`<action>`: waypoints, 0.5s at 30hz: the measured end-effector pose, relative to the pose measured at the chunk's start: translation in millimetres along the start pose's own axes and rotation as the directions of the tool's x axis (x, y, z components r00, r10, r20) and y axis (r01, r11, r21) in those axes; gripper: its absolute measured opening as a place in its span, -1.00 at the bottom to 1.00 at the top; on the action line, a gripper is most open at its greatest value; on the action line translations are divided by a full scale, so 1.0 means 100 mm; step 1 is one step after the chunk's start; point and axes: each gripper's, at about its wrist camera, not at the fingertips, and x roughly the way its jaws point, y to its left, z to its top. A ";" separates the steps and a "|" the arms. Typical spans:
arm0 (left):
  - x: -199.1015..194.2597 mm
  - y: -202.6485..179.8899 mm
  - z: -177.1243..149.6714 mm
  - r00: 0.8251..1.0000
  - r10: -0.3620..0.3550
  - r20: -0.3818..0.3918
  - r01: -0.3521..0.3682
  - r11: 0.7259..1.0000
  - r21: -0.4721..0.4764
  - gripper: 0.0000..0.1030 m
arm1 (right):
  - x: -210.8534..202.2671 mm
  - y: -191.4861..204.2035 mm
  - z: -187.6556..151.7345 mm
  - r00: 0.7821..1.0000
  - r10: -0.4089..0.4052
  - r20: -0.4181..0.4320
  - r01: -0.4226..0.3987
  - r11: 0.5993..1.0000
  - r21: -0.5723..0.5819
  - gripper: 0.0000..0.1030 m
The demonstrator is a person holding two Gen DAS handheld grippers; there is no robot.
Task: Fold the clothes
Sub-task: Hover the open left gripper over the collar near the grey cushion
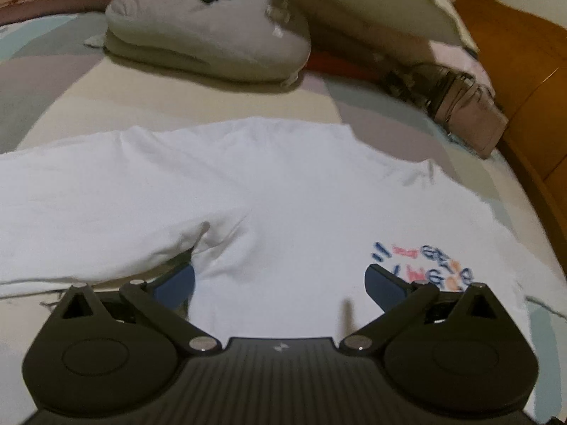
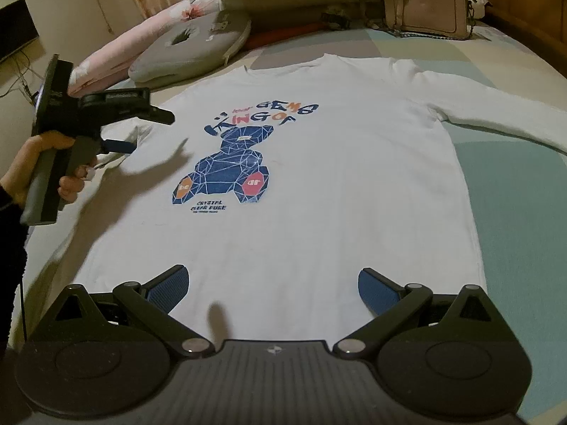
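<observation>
Nearest the right wrist camera, the right claw (image 2: 271, 288) stands wide open with nothing between its blue pads, poised over the hem of the white shirt (image 2: 301, 219). That long-sleeved shirt lies face up and spread flat on the bed (image 2: 514, 212), printed bear (image 2: 230, 166) at centre, neckline toward 12 o'clock, one sleeve (image 2: 496, 117) stretched out toward 2 o'clock.

At 9 o'clock in the same view, a hand (image 2: 32, 166) holds the left claw (image 1: 280, 283) above the shirt's other sleeve, near the armpit. From its own camera that claw is also spread wide and empty, the armpit crease just ahead of its left finger and the edge of the print beside its right one.

Judging by the flat garment, no fold has been made yet; the first step looks like taking a sleeve or side edge.

Risks from here:
- Closing on the middle of the cloth rather than an edge could pinch both layers, or the bed sheet beneath, and drag the whole shirt out of square.
- Lifting one side without the other claw steadying the hem could bunch the fabric and skew the fold line.
- A grey cushion (image 2: 191, 49) at 11 o'clock and a handbag (image 2: 425, 10) at 1 o'clock sit near the collar; a sleeve swung too far could catch on them.
</observation>
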 end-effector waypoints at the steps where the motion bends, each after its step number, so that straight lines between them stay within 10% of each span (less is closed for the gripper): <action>1: -0.08 -0.03 -0.04 1.000 -0.011 0.006 0.011 1.000 0.009 0.97 | -0.01 0.00 0.00 1.000 0.003 0.002 -0.003 1.000 0.001 1.00; 5: -0.15 -0.08 -0.21 0.993 -0.110 -0.052 0.110 0.994 0.003 0.98 | -0.02 0.00 0.00 1.000 0.010 0.002 -0.010 1.000 0.000 1.00; 15: -0.09 -0.31 0.00 1.000 0.019 -0.023 -0.017 0.996 0.083 0.93 | -0.03 0.00 0.01 1.000 0.008 0.000 -0.008 1.000 0.002 1.00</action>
